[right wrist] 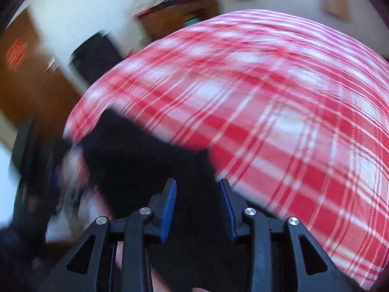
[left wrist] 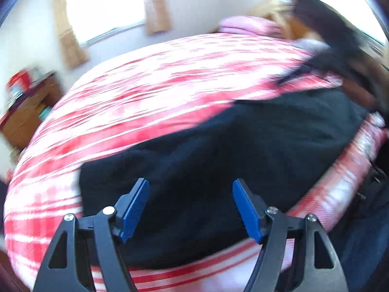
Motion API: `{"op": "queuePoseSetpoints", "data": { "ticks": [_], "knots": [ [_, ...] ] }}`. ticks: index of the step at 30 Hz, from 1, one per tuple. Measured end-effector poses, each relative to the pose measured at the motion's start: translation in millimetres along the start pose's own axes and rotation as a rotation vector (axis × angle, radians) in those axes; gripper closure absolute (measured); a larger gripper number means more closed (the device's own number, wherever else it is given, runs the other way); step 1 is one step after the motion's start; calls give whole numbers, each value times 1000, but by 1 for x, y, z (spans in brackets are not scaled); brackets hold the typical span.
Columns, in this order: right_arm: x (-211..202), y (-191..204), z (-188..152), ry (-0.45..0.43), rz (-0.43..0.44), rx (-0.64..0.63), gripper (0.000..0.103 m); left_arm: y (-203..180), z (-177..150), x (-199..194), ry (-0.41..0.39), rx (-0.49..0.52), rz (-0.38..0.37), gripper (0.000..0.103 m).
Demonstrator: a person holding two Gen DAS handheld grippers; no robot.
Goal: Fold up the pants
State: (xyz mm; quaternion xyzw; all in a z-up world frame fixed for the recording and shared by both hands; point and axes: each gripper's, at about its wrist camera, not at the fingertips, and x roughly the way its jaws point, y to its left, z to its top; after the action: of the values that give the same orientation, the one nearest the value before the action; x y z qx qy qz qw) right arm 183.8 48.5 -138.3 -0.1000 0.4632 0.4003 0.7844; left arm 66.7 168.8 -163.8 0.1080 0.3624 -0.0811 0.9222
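Dark navy pants [left wrist: 231,141] lie spread on a red and white plaid bed cover [left wrist: 145,92]. My left gripper [left wrist: 190,187] is open, hovering over the near edge of the pants with nothing between its blue pads. In the right wrist view the pants [right wrist: 136,160] are a dark blurred mass at the bed's left edge. My right gripper [right wrist: 197,187] is open above them and holds nothing. The other gripper and arm [left wrist: 323,48] show blurred at the far right of the left wrist view. Both views are motion-blurred.
The plaid bed cover [right wrist: 279,102] fills most of both views. A pink pillow [left wrist: 245,25] lies at the bed's head. A wooden shelf unit [left wrist: 26,107] with red items stands beside the bed. A brown door [right wrist: 26,77] and a window with curtains [left wrist: 104,7] are behind.
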Motion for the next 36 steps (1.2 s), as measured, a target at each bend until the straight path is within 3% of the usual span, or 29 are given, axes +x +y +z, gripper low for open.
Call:
{"op": "queuePoseSetpoints", "data": {
  "ticks": [3,5,8,11,14,16,18,21,23,24,26,30,31,32,35,36],
  "knots": [
    [2,32,-37,87,130,-104,65,35,-10,4,33,-112,34,28],
    [10,42,-60,144,185,-127,65,46,-19,8,60,-131,56,28],
    [39,43,-85,236,136,-121,65,45,-26,10,64,-91,90,27],
    [25,39,-89,176,152,-97,65,38,-21,3,47,-95,86,27],
    [-4,29,-88,73,99,-56,65,22,-14,-4,1,-109,2,27],
    [-27,17,-95,10,52,-26,65,11,-12,-3,-24,-95,-15,27],
    [-45,0,-104,-37,-22,21,63,-1,-13,5,-9,-88,-62,26],
    [-58,-30,-123,-52,-111,137,56,-15,-20,22,60,-81,-82,24],
    [-53,-54,-141,4,-212,218,48,-26,-19,22,54,-46,-48,16],
    [-54,-59,-146,3,-225,235,48,-30,-16,21,60,-44,-57,15],
    [-72,-68,-156,-60,-152,273,48,-35,-6,18,55,-54,-87,15],
    [-115,-81,-166,-179,-204,299,46,-63,15,11,16,2,-112,14],
    [-123,-88,-169,-198,-207,321,41,-72,17,12,14,21,-112,14],
    [-128,-100,-171,-201,-214,358,35,-78,18,16,19,38,-116,14],
    [-126,-141,-188,-152,-312,499,35,-93,19,34,62,61,-127,14],
    [-126,-150,-195,-173,-261,522,35,-94,17,46,91,65,-130,13]
  ]
}}
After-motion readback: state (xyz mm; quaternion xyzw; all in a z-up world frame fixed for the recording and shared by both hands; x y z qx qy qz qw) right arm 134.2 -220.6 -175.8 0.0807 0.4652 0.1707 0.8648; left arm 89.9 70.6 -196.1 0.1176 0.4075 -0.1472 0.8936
